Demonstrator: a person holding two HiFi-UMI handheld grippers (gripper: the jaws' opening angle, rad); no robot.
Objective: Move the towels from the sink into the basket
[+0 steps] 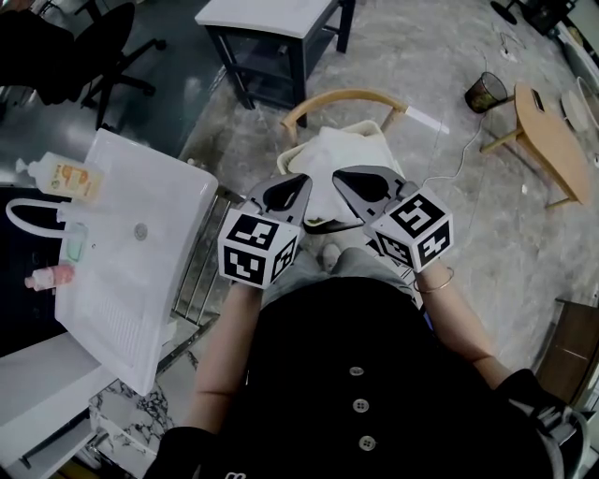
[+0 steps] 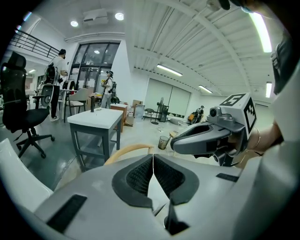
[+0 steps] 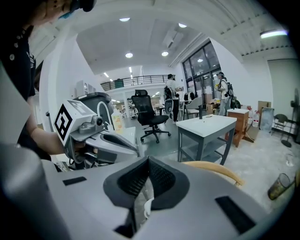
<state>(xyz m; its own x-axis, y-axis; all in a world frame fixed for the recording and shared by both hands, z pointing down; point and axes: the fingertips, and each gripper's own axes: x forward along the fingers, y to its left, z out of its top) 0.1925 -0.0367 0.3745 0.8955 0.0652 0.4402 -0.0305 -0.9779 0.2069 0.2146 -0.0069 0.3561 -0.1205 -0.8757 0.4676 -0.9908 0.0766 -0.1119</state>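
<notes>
Just beyond right gripper (image 1: pixel 341 177), white towel (image 1: pixel 343 150).

l gripper (image 2: pixel 153 158) jaws together; r gripper (image 2: pixel 181 142) just beside; white table (image 2: pixel 93 120) beyond

Grey marbled floor (image 1: pixel 440 178), white table (image 1: pixel 267 14), office chair (image 1: pixel 108 42)

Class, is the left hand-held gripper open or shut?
Shut: the left hand-held gripper shows its pads meeting along a thin line, with nothing between them.
</notes>
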